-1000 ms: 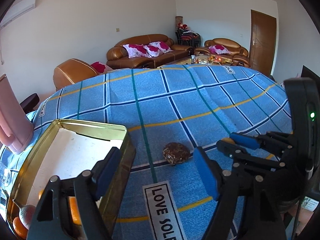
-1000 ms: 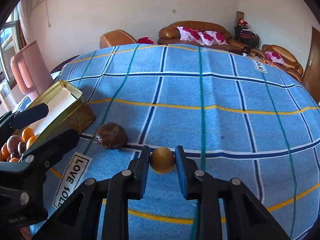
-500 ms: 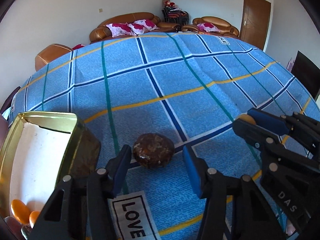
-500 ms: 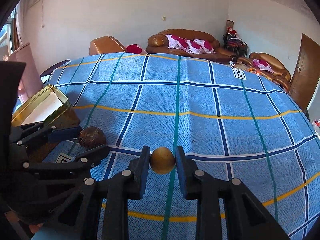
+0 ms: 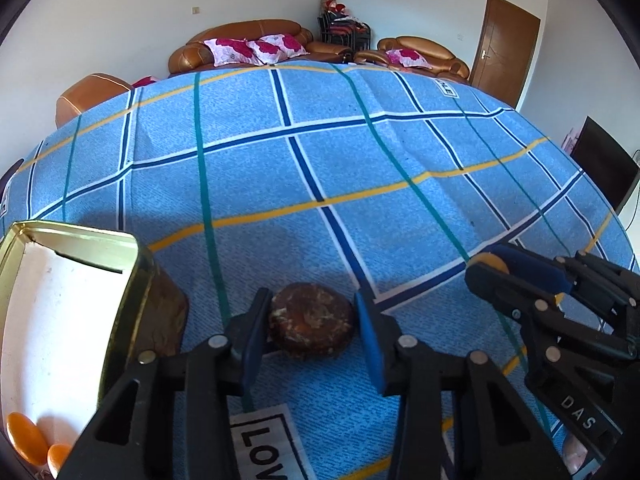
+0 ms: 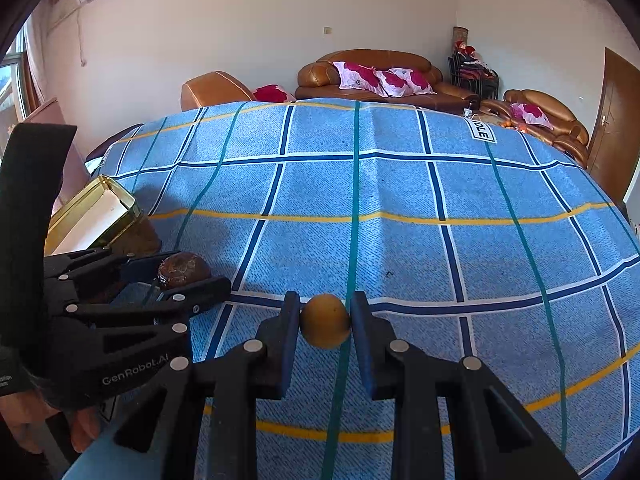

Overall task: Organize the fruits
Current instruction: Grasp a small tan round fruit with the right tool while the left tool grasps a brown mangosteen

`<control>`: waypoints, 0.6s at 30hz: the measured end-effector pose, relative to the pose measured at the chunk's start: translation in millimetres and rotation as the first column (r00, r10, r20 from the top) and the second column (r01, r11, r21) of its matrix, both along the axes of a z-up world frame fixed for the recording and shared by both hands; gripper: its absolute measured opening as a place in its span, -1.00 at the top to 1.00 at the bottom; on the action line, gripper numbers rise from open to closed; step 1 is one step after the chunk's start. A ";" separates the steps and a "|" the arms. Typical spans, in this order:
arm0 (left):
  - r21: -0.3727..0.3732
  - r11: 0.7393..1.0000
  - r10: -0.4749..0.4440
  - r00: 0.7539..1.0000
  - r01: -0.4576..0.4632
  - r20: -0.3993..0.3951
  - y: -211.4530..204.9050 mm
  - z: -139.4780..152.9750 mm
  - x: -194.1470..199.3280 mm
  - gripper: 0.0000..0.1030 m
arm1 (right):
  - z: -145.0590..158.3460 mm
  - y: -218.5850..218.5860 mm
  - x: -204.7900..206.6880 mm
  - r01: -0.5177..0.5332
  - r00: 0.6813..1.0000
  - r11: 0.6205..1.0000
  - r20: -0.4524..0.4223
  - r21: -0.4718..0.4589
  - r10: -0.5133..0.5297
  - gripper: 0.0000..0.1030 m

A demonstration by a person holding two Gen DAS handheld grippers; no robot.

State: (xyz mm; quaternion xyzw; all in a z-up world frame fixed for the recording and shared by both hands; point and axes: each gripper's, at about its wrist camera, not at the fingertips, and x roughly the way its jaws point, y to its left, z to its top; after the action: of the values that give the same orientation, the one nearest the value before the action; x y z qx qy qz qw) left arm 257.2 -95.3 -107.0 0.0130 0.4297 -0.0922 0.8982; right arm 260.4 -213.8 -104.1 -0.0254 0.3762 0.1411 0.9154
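Note:
A dark brown, mottled round fruit (image 5: 311,325) lies on the blue checked tablecloth (image 5: 320,168). My left gripper (image 5: 310,328) is open, its blue pads on either side of the fruit; the left pad is touching or nearly so, the right pad stands a little off. The fruit also shows in the right wrist view (image 6: 183,269) between the left gripper's fingers (image 6: 192,294). My right gripper (image 6: 325,322) is shut on a small golden-brown round fruit (image 6: 325,320), held just above the cloth. In the left wrist view the right gripper (image 5: 516,276) is at the right.
An open gold tin (image 5: 80,280) with a white lining stands at the left, with orange fruits (image 5: 28,438) in its near end. It also shows in the right wrist view (image 6: 100,216). Sofas and a door lie beyond the table's far edge.
My left gripper has swung from over the tin toward the brown fruit and come down around it. My right gripper has kept its hold on the golden fruit.

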 end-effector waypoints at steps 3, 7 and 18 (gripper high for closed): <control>-0.018 1.000 -0.015 1.000 0.015 0.000 2.8 0.5 -3.7 0.18 | -0.5 -1.8 0.8 -0.001 1.000 1.000 -0.007 0.014 0.001 0.47; -0.023 0.999 -0.024 1.000 0.024 0.003 5.5 1.7 -7.5 0.19 | 0.8 -0.9 -0.2 -0.013 1.000 1.000 0.001 0.016 0.013 0.47; -0.003 1.000 -0.004 0.995 0.004 0.100 8.5 15.9 -29.6 0.19 | 10.4 5.6 -14.2 -0.032 0.996 0.999 0.088 -0.006 0.032 0.47</control>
State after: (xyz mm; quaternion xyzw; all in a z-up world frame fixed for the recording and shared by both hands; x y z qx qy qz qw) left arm 227.7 -86.8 -91.1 0.0171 0.3840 -0.0937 0.9184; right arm 246.2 -208.2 -93.7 -0.0396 0.3353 0.1537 0.9286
